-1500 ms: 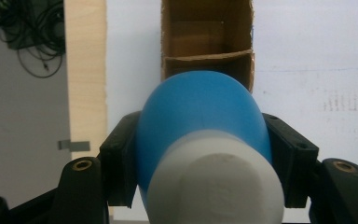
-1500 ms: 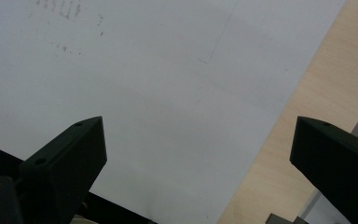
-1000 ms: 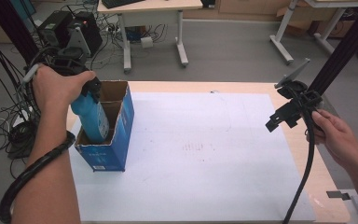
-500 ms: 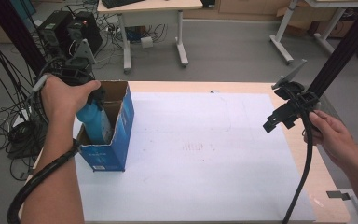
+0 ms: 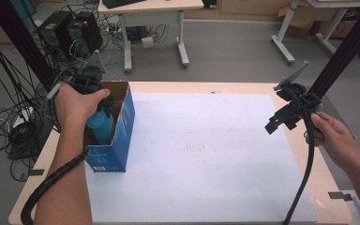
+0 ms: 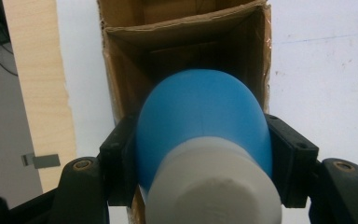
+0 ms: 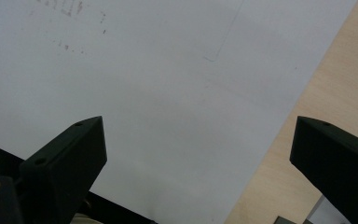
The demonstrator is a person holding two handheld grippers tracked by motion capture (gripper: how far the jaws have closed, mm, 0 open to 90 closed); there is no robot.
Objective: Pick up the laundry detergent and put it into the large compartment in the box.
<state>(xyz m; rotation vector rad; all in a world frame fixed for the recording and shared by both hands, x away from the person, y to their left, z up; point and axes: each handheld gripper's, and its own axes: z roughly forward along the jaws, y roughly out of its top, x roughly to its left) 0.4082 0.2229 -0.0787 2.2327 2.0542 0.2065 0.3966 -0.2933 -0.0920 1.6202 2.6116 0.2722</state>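
A blue bottle (image 5: 101,125) with a white cap (image 6: 212,186) hangs inside an open blue cardboard box (image 5: 117,136) at the table's left side. My left gripper (image 6: 200,154) is shut on the bottle's shoulder, jaws pressing both sides, and points down into the box; the person's left hand covers it in the high view. My right gripper (image 5: 281,121) is held above the white sheet's right edge, jaws wide apart with nothing between them. In the right gripper view its fingers (image 7: 67,154) frame bare white paper.
A large white sheet (image 5: 201,154) covers most of the wooden table (image 5: 318,187). Black cables trail from both grippers. Desks, computer towers (image 5: 70,33) and tangled cables stand on the floor beyond the far edge and to the left.
The left gripper has lowered the blue bottle deeper into the box. The right gripper has stayed in place.
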